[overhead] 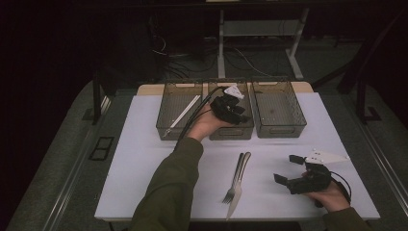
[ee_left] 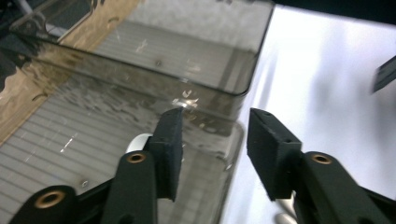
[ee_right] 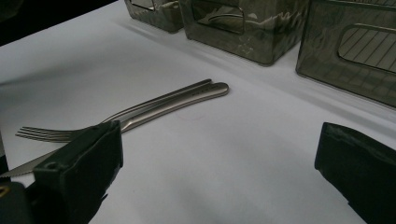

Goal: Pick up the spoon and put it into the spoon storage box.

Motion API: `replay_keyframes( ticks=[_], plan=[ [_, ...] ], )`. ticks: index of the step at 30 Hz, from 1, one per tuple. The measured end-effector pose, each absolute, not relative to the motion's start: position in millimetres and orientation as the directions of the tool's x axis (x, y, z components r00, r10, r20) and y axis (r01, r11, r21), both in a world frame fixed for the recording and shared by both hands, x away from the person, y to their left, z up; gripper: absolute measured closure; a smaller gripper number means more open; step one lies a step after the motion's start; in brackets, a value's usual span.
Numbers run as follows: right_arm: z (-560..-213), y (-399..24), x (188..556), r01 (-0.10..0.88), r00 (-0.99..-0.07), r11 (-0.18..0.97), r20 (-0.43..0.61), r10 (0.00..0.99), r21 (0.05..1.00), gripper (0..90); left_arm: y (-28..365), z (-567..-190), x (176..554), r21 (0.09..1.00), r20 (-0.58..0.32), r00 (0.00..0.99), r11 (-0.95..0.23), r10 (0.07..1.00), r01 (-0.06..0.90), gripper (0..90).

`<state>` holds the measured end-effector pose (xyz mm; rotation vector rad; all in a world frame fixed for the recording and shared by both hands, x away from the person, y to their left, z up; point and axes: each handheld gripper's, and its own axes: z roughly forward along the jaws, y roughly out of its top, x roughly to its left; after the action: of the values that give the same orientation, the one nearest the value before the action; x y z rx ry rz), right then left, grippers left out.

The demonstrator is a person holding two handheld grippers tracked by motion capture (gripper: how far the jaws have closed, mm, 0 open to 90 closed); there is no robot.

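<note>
My left gripper [overhead: 237, 114] hangs over the middle smoky clear bin [overhead: 231, 133] at the back of the table. Its jaws [ee_left: 215, 154] stand apart with nothing between the pads. One jaw is above the bin's ribbed floor [ee_left: 46, 154], the other past the bin's wall. A pale rounded thing [ee_left: 138, 141] peeks out behind one jaw; I cannot tell what it is. My right gripper [overhead: 286, 168] rests open near the front right, jaws [ee_right: 219, 158] wide and empty. A steel fork [overhead: 234, 185] [ee_right: 46, 134] and knife [overhead: 239, 195] [ee_right: 205, 93] lie side by side to its left.
The left bin [overhead: 166, 120] holds a long pale stick [overhead: 185, 111]. The right bin [overhead: 288, 129] looks bare inside. All three bins stand in a row on the white table top [overhead: 144, 163]. Dark floor, cables and desk legs lie beyond the table.
</note>
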<state>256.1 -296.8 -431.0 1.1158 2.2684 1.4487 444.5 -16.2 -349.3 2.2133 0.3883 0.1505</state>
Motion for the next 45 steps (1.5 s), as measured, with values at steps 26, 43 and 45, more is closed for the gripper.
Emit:
replay_keyframes(
  ticks=[26,43,45],
  plan=[
    [-432,-296,256,0.486,-0.682,0.234,0.198,0.704,0.842,1.1,46,-368,359,0.802,-0.049,0.905,-0.523,0.422,0.288,24.8],
    [-431,-296,256,0.492,-0.689,0.249,0.198,0.697,0.834,1.2,112,-402,310,0.827,-0.043,0.848,-0.457,0.529,0.327,12.0],
    [-431,-296,255,0.493,-0.691,0.253,0.199,0.695,0.832,1.2,117,-405,306,0.824,-0.048,0.844,-0.456,0.535,0.336,11.7]
  ],
)
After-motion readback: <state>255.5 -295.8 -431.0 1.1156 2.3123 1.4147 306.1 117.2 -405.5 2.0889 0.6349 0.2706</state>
